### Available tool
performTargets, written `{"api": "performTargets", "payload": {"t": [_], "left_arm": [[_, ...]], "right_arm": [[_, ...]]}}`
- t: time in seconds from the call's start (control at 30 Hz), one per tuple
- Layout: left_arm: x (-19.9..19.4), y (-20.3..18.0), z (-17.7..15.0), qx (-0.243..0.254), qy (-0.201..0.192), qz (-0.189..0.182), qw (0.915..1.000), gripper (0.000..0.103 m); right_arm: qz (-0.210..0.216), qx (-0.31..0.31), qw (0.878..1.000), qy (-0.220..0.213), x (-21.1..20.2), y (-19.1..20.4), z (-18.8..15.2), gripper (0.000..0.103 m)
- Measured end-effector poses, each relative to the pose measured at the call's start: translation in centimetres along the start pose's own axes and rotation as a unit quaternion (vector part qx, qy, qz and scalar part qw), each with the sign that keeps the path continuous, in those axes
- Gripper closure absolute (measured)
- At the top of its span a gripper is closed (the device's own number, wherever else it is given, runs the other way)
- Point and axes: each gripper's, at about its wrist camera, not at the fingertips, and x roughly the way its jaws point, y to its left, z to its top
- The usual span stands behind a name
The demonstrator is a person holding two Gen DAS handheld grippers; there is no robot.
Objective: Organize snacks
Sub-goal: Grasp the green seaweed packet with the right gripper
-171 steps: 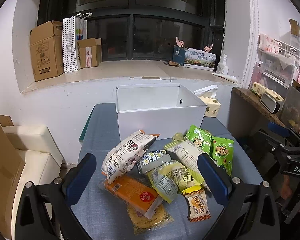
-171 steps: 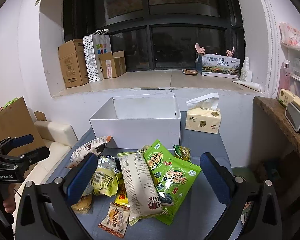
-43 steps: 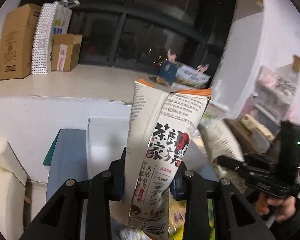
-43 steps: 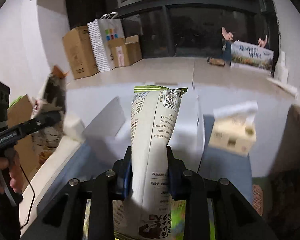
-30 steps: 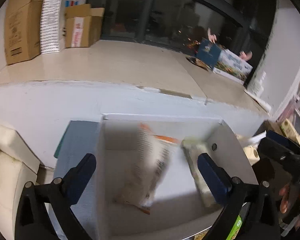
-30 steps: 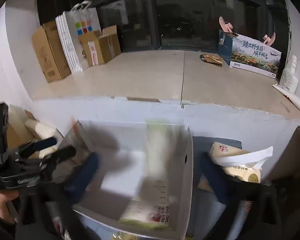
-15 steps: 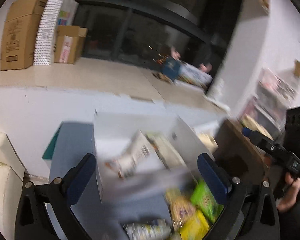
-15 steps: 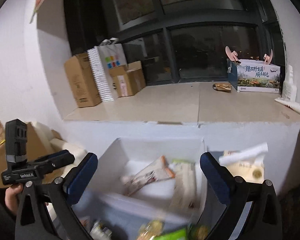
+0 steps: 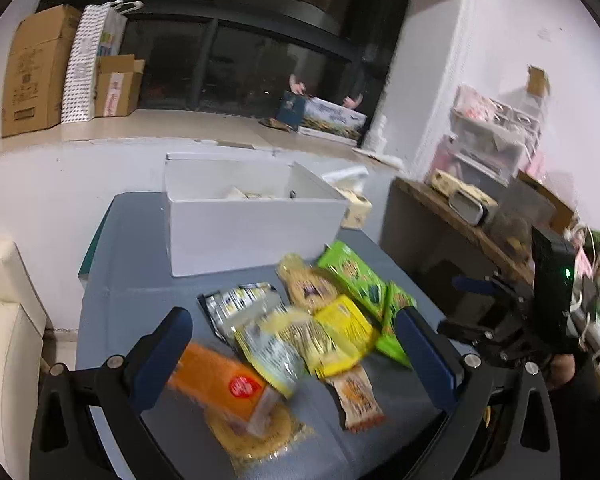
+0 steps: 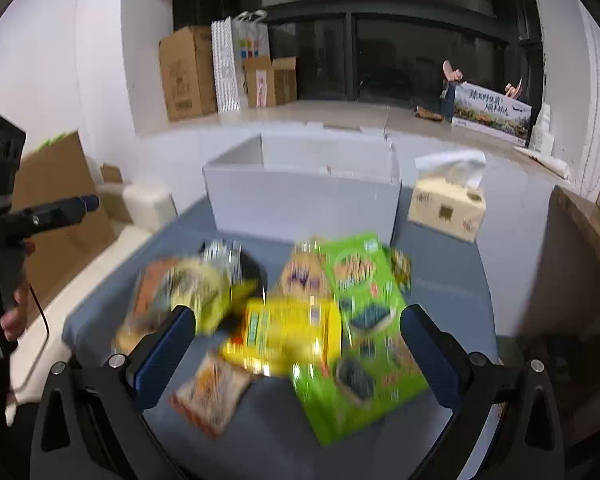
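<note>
Left gripper and right gripper, both wide open and empty, face the snack pile; white box at twelve o'clock. Each should pinch one packet edge.

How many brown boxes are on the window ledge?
2. A big box stands at the ledge's left end, and a small box stands just right of the paper bag. More could be hidden behind them.
</note>
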Motion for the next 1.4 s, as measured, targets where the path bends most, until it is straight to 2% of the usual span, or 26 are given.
{"api": "performTargets", "payload": {"t": [0.17,0.37,0.53,0.83,0.93,1.03,1.1,1.13,1.17,1.23,1.4], "left_arm": [[0.0,-1.6,-0.2,0.027,0.001,0.017,0.9995,0.0],[0.5,-2.1,-0.1,0.029,0.009,0.016,0.9994,0.0],[1.1,-2.4,-0.5,0.034,0.021,0.008,0.9992,0.0],[1.8,-3.1,-1.3,0.046,0.038,-0.003,0.9982,0.0],[2.0,-3.1,-1.5,0.044,0.043,-0.004,0.9981,0.0],[2.1,-2.8,-1.5,0.044,0.046,-0.003,0.998,0.0],[2.1,-2.7,-1.6,0.043,0.047,-0.002,0.998,0.0],[2.1,-2.6,-1.7,0.043,0.048,-0.001,0.998,0.0],[2.1,-2.6,-1.8,0.043,0.048,0.0,0.9979,0.0],[2.2,-2.4,-1.9,0.043,0.05,0.001,0.9979,0.0],[2.9,-2.0,-2.0,0.037,0.056,-0.009,0.9977,0.0]], "right_arm": [[-0.007,0.013,1.0,-0.002,-0.5,-1.0,-0.8,0.0],[-0.008,0.016,1.0,-0.002,-0.2,-1.1,-0.7,0.0],[-0.016,0.017,1.0,0.015,1.5,-2.0,-0.4,0.0],[0.001,-0.015,0.998,0.061,8.8,-4.3,3.1,0.0],[0.001,-0.018,0.996,0.087,11.8,-5.2,3.8,0.0],[-0.014,-0.031,0.991,0.132,14.9,-5.7,3.7,0.0],[-0.012,-0.029,0.988,0.152,16.6,-5.9,3.2,0.006],[-0.011,-0.022,0.987,0.159,17.1,-6.0,3.0,0.036],[-0.006,-0.012,0.988,0.157,17.1,-6.2,3.0,0.037],[0.021,0.015,0.992,0.125,16.1,-6.6,3.2,0.04],[0.054,0.047,0.997,0.009,11.5,-6.7,5.3,0.04]]}}
